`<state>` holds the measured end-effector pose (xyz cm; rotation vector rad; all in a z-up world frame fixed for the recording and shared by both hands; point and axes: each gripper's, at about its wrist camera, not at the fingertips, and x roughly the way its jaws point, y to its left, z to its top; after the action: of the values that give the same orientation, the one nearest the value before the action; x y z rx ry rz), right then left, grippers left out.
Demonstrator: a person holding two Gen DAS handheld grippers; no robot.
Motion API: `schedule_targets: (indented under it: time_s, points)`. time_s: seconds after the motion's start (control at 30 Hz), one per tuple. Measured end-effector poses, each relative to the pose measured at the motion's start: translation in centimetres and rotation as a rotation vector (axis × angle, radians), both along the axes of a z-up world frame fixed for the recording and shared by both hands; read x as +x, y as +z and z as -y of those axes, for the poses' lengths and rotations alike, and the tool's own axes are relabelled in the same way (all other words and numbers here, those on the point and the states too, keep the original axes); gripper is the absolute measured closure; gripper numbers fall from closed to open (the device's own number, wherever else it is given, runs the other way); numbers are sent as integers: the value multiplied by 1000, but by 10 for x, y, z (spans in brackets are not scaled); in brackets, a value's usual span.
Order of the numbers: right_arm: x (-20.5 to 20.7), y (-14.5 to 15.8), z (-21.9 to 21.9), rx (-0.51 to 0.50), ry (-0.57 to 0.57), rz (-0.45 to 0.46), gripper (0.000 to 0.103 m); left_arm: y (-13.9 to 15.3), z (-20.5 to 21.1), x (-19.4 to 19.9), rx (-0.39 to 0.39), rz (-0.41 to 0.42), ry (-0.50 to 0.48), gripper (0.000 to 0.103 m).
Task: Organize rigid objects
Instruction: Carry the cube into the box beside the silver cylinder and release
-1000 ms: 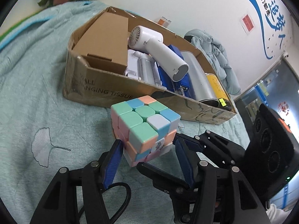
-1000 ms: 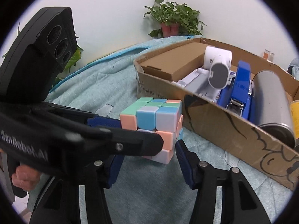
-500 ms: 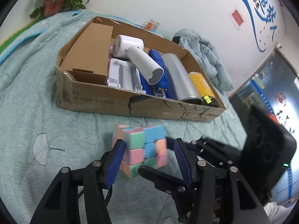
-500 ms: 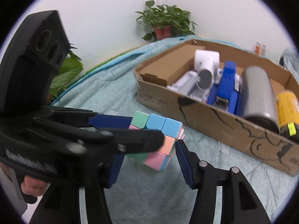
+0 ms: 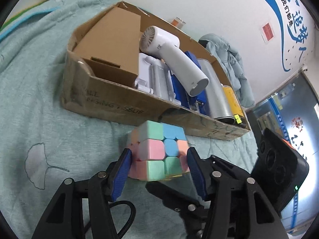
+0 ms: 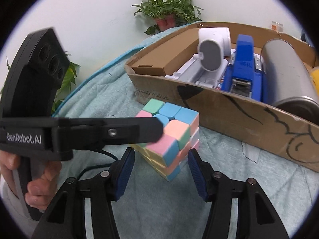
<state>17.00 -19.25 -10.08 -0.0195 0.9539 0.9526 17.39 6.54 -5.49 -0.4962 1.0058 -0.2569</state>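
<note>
Right now everything sits on a pale teal blanket (image 5: 49,103) with a leaf print; white wall behind, a potted plant (image 6: 167,14) in the corner, blue lettering on the wall in the left wrist view. A cardboard box (image 5: 111,103) rests on the blanket holding a brown carton (image 5: 111,39), a white hair dryer (image 5: 175,59), a blue tape dispenser (image 6: 242,63), a silver cylinder (image 6: 287,69) and a yellow can (image 5: 232,99). The puzzle cube (image 5: 159,151) is just in front of the box's near wall, outside it, and both claws meet on it. Left gripper (image 5: 159,167) points down at a slant, jaws part-open with blue pads against the cube's two sides, gripping it; its jaws have just been opening slightly, cube between them. Right gripper (image 6: 160,165) comes in from the other side, also tilted down, pads flanking the cube's lower corner; can't tell if they press. A hand (image 6: 37,183) holds the left gripper's handle at the right wrist view's left edge.
</note>
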Motion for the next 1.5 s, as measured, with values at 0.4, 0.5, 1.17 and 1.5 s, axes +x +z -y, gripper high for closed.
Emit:
schedule_targets:
  time_s: [0.4, 0.5, 1.17, 1.5]
  points:
    - [-29, 47, 22, 29, -69, 155, 48, 61, 44, -26, 149, 144, -10, 49]
    - [-21, 64, 27, 36, -89, 179, 48, 79, 51, -17, 145, 182, -25, 49]
    - [86, 73, 70, -7, -203, 211, 47, 93, 105, 116, 86, 158, -162, 46]
    - [70, 67, 67, -25, -209, 200, 44, 84, 73, 96, 83, 169, -73, 42]
